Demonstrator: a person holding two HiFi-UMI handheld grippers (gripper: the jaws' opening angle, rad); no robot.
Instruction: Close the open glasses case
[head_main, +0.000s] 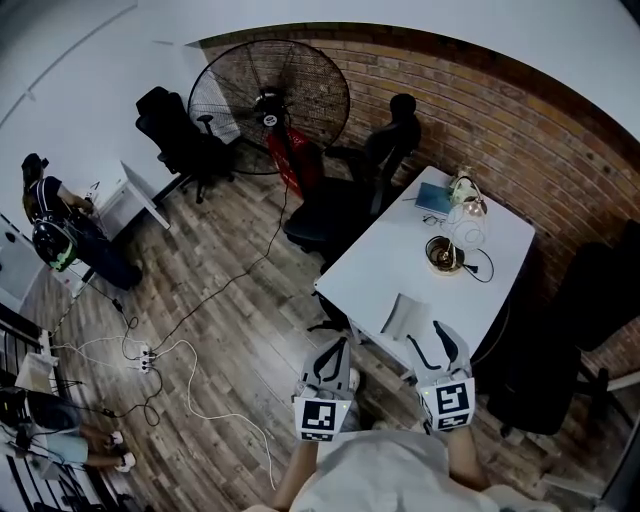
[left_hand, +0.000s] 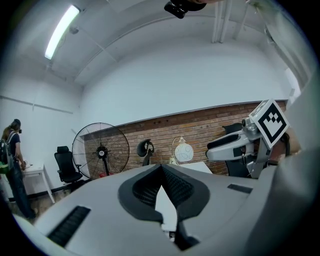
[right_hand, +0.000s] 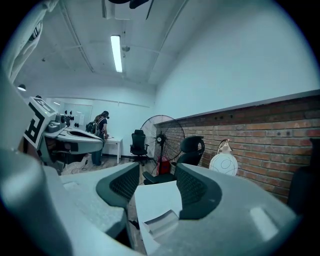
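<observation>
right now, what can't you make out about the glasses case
Glasses case contents: too small in the head view; in the right gripper view the right gripper's own body cuts it off.
Left gripper view: case hidden behind the left gripper's body.
Teal item by the lamp: too small to name.

The glasses case (right_hand: 160, 221) shows only partly, its lower end hidden behind the right gripper (right_hand: 156, 181).

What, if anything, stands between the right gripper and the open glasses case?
Nothing visible. The glasses case lies open at the table's near edge, directly ahead of the right gripper, whose jaws stand apart. The lamp sits at the far end.
</observation>
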